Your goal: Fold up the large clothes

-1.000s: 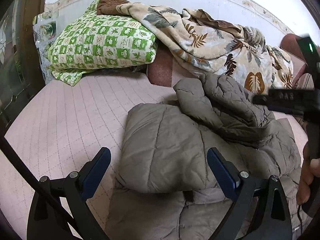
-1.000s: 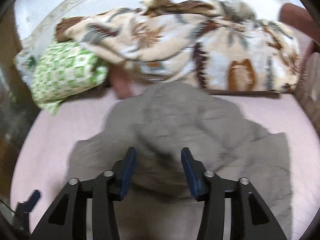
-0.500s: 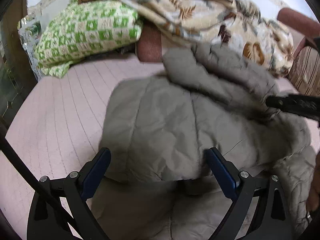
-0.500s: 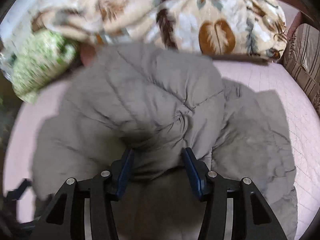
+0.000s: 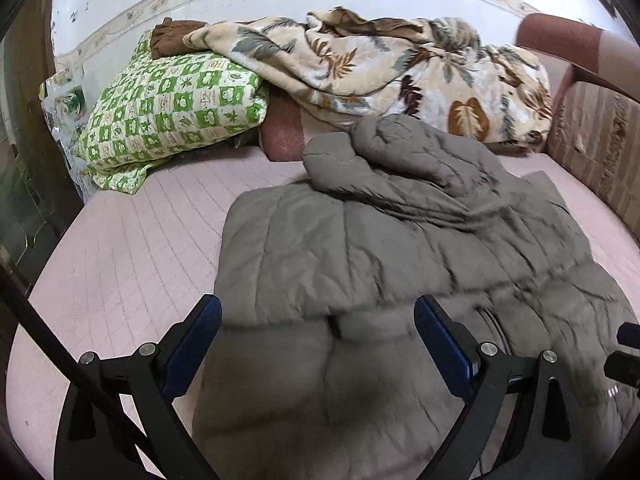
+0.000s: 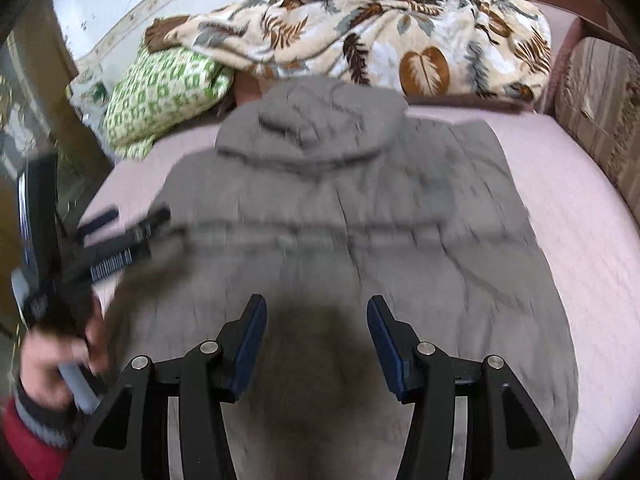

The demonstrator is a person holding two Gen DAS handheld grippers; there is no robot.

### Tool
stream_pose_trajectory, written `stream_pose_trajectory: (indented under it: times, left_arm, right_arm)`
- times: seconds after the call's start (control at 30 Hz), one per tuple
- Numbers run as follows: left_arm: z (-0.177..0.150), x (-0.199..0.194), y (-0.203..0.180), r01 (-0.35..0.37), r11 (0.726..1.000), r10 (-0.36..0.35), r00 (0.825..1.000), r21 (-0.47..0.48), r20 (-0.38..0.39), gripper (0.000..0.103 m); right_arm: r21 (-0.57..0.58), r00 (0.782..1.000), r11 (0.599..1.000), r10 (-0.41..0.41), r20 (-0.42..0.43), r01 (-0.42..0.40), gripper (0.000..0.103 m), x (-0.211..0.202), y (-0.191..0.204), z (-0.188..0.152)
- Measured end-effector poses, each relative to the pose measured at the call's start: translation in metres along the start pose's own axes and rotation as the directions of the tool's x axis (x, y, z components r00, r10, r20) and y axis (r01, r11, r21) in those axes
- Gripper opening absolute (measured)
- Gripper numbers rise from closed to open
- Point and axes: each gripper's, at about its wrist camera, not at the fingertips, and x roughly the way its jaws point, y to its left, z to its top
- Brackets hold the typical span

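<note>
Nearest me, my right gripper (image 6: 315, 322) hangs over the lower part of the grey puffer coat (image 6: 340, 216), jaws apart w/ nothing pinched between them, pads clear of the fabric. My left gripper (image 5: 318, 330) is spread wide too, released, over the coat's folded left edge; coat fabric fills the gap below but isn't gripped. In the right view my left hand (image 6: 48, 364) w/ its tool sits at the coat's left side. Coat lies flat on the pink quilted bed (image 5: 132, 240), hood (image 6: 332, 116) at the far end. Beyond it: green checked pillow (image 5: 172, 104) far left, leaf-print blanket (image 5: 380, 68) bunched along the wall
</note>
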Motion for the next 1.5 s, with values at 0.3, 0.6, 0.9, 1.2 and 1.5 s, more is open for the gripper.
stream_pose_trajectory:
  times: [0.3, 0.6, 0.9, 1.2, 1.5]
  left_arm:
    - [-0.069, -0.063, -0.019, 0.063, 0.997, -0.064, 0.998, -0.043, -0.025, 0.097]
    - [-0.151, -0.069, -0.041, 0.037, 0.996, -0.05, 0.983, -0.076, -0.179, 0.097]
    - [-0.164, -0.066, -0.053, -0.052, 0.998, 0.046, 0.986, -0.033, -0.157, 0.098]
    - [-0.178, -0.088, -0.061, -0.101, 0.993, 0.093, 0.988, -0.055, -0.124, 0.098]
    - [-0.185, -0.082, -0.06, -0.103, 0.992, 0.097, 0.99, -0.066, -0.099, 0.102]
  right_arm:
    - [-0.02, 1.0, 1.0, -0.02, 0.008, 0.02, 0.066, -0.025, -0.016, -0.068]
    - [-0.108, 0.998, 0.992, -0.057, 0.005, 0.057, 0.066, -0.008, -0.012, -0.104]
    - [-0.093, 0.999, 0.995, -0.047, -0.009, 0.046, 0.077, 0.005, -0.021, -0.116]
    - [-0.084, 0.999, 0.996, -0.007, 0.049, 0.011, 0.077, -0.022, -0.022, -0.12]
    - [-0.077, 0.999, 0.997, -0.023, -0.022, 0.021, 0.086, 0.0, -0.023, -0.125]
